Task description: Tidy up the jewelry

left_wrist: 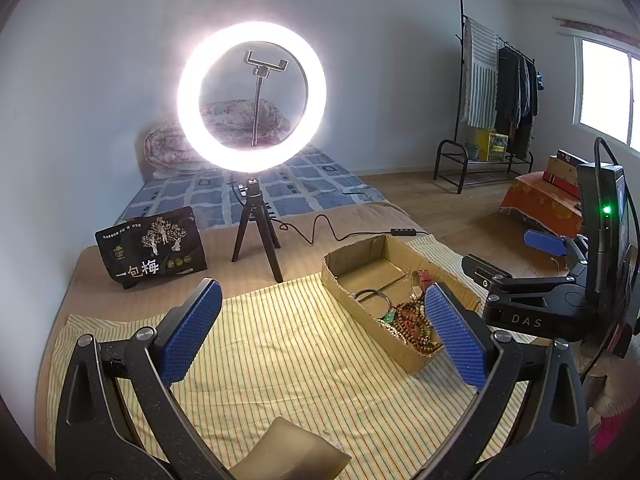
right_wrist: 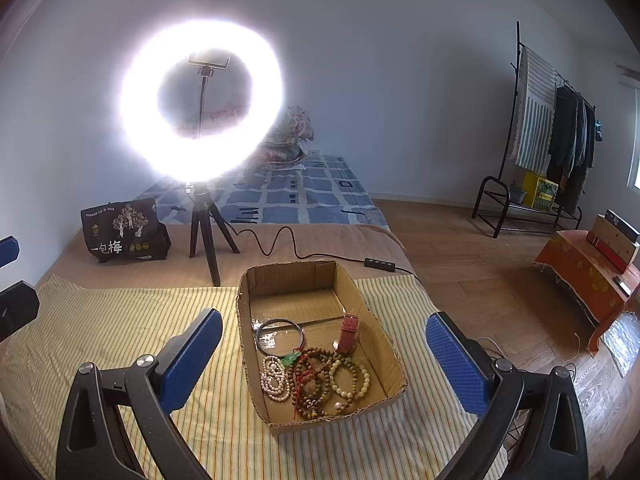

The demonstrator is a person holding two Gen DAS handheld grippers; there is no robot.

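both my left tongs and right tongs gape empty; jewelry heaped in the cardboard box between the right pair, so i'd lift one bracelet singly.

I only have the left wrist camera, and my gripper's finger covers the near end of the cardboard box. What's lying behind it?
Observer: A pale green bead bracelet, flat on the box floor beside the wooden beads.
Operator: Anything white in there?
Observer: Yes, a pearl strand at the left of the pile, nearer than the silver bangle.
Operator: Is the right gripper holding anything?
Observer: No, the right gripper is open and empty, aimed at the cardboard box.
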